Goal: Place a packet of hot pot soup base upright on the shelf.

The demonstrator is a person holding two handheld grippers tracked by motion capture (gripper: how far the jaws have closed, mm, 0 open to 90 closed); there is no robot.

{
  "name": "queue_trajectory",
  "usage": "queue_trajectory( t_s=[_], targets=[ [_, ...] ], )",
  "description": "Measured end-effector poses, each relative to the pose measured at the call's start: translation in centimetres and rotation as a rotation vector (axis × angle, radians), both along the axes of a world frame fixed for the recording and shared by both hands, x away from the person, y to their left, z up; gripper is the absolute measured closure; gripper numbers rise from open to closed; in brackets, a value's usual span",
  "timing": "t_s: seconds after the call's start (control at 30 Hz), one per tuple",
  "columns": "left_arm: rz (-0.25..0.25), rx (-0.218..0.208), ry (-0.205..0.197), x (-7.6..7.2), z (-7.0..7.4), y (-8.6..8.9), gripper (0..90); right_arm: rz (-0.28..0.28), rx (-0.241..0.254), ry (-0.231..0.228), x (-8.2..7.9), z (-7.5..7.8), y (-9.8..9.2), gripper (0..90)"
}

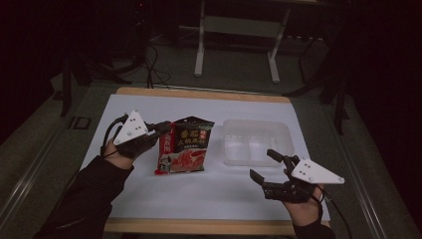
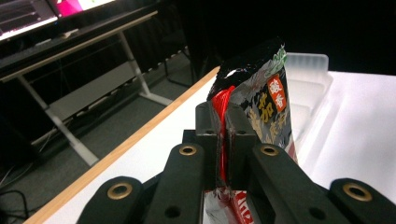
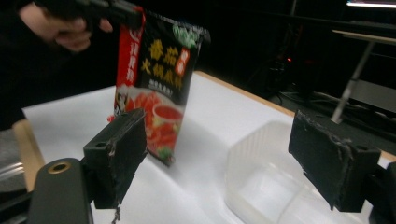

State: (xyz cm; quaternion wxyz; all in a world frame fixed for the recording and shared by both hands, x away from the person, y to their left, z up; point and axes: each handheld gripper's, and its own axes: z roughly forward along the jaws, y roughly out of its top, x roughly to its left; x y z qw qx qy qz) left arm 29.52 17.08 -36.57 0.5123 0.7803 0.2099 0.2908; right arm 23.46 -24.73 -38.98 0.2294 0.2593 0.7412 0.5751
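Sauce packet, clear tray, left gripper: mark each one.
sauce packet (image 1: 186, 144), high view, printed front.
clear tray (image 1: 284, 130), high view, far right rim.
left gripper (image 2: 223, 135), left gripper view, between the pads clamping the packet edge.

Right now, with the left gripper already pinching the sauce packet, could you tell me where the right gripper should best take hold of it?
Probably the packet's free right edge, approached from the tray side. The left gripper clamps the flat left seam, so the packet hangs upright off the table. The right gripper stands open and could close across the opposite thin edge.
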Motion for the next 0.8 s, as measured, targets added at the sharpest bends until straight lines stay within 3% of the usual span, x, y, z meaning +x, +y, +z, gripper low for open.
queue_trajectory(
  t_s=[0.13,0.37,0.57,0.73,0.8],
  targets=[
    [-0.025,-0.017,-0.006,-0.6,0.6,-0.1,87.0,0.026,0.019,-0.037,0.5,2.1,0.1,21.1],
    [-0.082,-0.045,-0.007,-1.4,1.5,-0.8,87.0,0.073,0.04,-0.016,2.7,4.6,1.4,21.1],
    [-0.129,-0.054,-0.003,-1.9,1.7,-1.7,87.0,0.138,0.081,0.048,4.4,4.6,3.1,21.3],
    [-0.156,-0.041,-0.009,-2.3,1.7,-2.6,87.0,0.177,0.071,0.083,5.3,4.0,4.8,24.7],
    [-0.164,-0.038,-0.016,-2.5,1.7,-2.8,87.0,0.196,0.047,0.093,5.7,3.7,5.4,31.5]
  ],
)
